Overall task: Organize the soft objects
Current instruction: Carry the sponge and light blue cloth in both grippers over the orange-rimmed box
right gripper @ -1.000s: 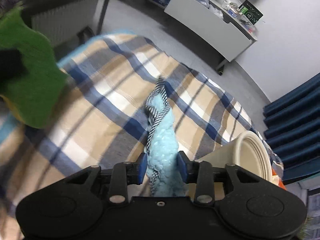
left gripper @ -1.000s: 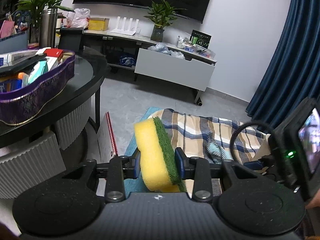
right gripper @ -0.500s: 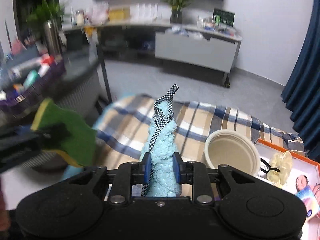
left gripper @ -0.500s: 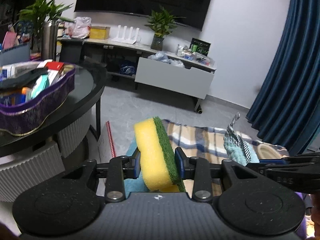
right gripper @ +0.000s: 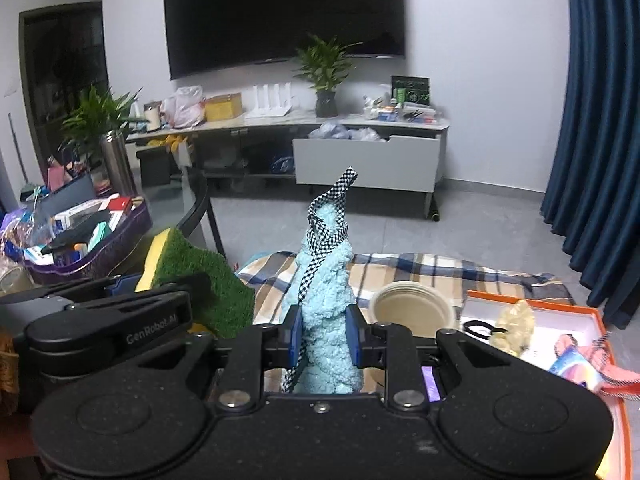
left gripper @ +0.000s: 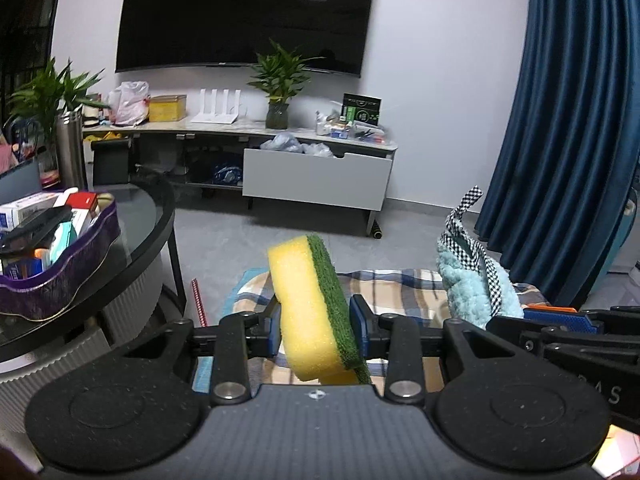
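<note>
My left gripper (left gripper: pixel 316 330) is shut on a yellow sponge with a green scouring side (left gripper: pixel 308 304) and holds it upright in the air above the plaid cloth (left gripper: pixel 396 284). My right gripper (right gripper: pixel 323 334) is shut on a fluffy light-blue cloth with a black-and-white checked strap (right gripper: pixel 326 276), also lifted. The blue cloth also shows at the right of the left wrist view (left gripper: pixel 472 280), and the sponge at the left of the right wrist view (right gripper: pixel 188 268). The two grippers are side by side.
A cream paper bowl (right gripper: pixel 412 308) sits on the plaid cloth (right gripper: pixel 440 272). An orange-rimmed box (right gripper: pixel 560 328) with small items lies at right. A black glass table (left gripper: pixel 136 232) with a purple tin (left gripper: pixel 68 264) stands at left. Blue curtains (left gripper: pixel 572 120) hang at right.
Both grippers have risen and tilted up from looking down at the plaid cloth to looking across the room. Each keeps its hold; the right one came up beside the left.
</note>
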The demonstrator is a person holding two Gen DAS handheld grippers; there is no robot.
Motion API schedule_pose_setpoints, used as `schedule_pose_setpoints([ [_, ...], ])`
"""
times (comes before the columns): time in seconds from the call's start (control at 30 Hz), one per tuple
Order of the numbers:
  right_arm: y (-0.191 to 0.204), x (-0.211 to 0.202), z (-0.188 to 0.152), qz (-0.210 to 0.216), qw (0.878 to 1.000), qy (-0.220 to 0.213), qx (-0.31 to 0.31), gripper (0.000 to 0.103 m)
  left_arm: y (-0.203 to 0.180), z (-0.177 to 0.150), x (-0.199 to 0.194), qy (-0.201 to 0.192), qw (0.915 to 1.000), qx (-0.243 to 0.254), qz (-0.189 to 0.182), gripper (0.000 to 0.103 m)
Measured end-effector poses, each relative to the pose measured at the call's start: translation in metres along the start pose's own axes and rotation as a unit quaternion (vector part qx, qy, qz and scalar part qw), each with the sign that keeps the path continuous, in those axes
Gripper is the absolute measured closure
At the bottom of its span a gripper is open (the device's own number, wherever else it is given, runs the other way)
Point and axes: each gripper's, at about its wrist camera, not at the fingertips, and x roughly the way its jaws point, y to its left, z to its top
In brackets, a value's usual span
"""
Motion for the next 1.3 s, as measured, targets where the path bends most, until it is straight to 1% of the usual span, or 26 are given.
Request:
schedule_pose_setpoints([
  [0.27,-0.020,-0.027,-0.010,-0.010,1.000,-0.013,0.012,0.074,-0.022,-0.005,-0.011,0.004,0.9998,0.012,-0.013,0.068],
  [0.6,-0.040,-0.049,-0.020,-0.017,0.999,-0.021,0.028,0.074,-0.040,-0.008,-0.016,0.009,0.9993,0.023,-0.028,0.068],
  [0.9,-0.048,-0.054,-0.026,-0.019,0.999,-0.018,0.034,0.074,-0.045,-0.010,-0.017,0.017,0.9990,0.026,-0.033,0.068],
  [1.3,-0.058,-0.058,-0.027,-0.025,0.998,-0.021,0.045,0.074,-0.051,-0.010,-0.015,0.016,0.9985,0.033,-0.041,0.068],
])
